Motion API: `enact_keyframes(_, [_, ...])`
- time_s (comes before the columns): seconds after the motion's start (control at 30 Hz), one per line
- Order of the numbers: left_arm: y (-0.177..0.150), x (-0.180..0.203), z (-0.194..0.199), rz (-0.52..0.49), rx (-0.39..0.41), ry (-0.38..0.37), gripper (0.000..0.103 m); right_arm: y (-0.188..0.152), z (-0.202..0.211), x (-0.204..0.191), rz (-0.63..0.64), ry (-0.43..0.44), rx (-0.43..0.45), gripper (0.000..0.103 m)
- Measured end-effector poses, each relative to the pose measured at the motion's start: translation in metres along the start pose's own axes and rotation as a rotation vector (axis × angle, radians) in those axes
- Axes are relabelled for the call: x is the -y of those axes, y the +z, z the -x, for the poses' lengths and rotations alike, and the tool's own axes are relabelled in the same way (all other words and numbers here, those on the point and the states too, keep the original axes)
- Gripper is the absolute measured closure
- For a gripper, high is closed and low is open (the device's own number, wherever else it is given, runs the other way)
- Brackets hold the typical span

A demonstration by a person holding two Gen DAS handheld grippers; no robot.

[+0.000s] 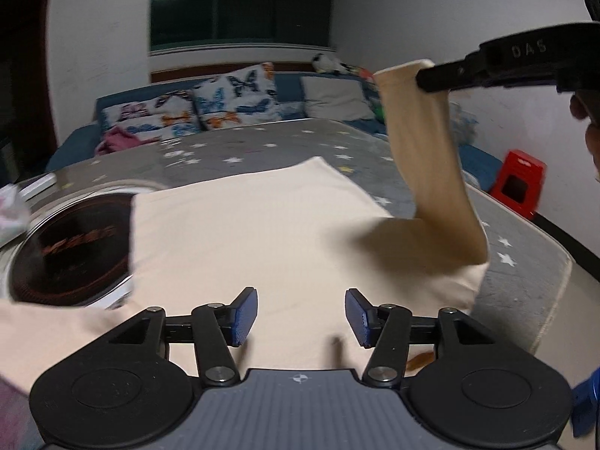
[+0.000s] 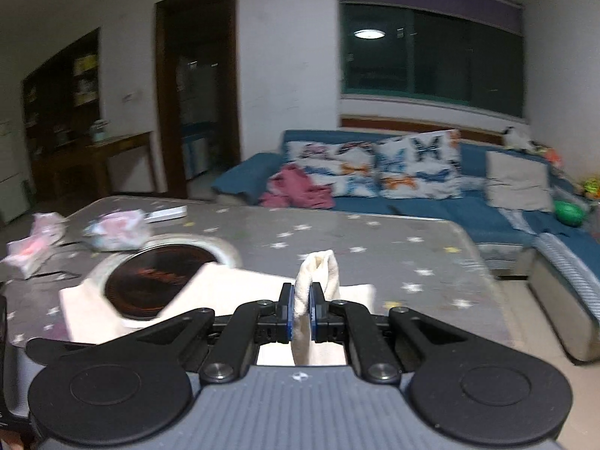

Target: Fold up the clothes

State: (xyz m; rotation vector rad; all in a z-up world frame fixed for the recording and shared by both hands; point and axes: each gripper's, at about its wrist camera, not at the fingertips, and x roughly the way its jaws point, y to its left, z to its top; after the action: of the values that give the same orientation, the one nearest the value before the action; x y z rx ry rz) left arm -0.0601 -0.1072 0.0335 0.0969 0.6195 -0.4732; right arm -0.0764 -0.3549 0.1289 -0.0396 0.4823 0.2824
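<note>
A cream garment (image 1: 247, 225) lies spread on the grey star-patterned table (image 1: 285, 146). My left gripper (image 1: 302, 317) hovers just above its near part, blue pads apart, nothing between them. At the upper right of the left wrist view, my right gripper (image 1: 425, 82) holds one end of the garment lifted high, so a cream strip (image 1: 431, 157) hangs down to the table. In the right wrist view the right gripper (image 2: 301, 313) is shut on a fold of cream cloth (image 2: 318, 270) that sticks up between the pads.
A round dark hotplate (image 1: 75, 243) set in the table is partly under the garment's left edge. Crumpled pink-white bags (image 2: 116, 230) and a white box (image 2: 167, 213) lie at the table's far left. A blue sofa (image 2: 431, 202) with butterfly cushions stands behind; a red stool (image 1: 519, 183) at right.
</note>
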Motion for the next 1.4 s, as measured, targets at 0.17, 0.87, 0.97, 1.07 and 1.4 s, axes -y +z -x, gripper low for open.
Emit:
enact_keyframes(0.17, [-0.008,-0.018,0.010,0.042,0.001,0.039,0.045,-0.007,-0.030,-0.045,0.032,0.094,-0.060,0.096])
enact_keyframes(0.87, [-0.011,-0.034,0.004,0.088,-0.027,0.059,0.049,-0.052,-0.028,-0.032,0.064,0.044,-0.171,0.065])
enact_keyframes(0.97, [-0.010,-0.035,-0.002,0.093,-0.039,0.070,0.053,-0.070,-0.017,-0.008,0.035,-0.012,-0.214,0.056])
enact_keyframes(1.07, [-0.009,-0.036,-0.007,0.099,-0.052,0.080,0.056,-0.088,-0.007,0.006,0.017,-0.036,-0.253,0.049])
enact_keyframes(1.4, [0.001,-0.029,-0.002,0.071,-0.016,0.136,0.099,-0.120,0.000,0.009,0.012,-0.028,-0.280,0.037])
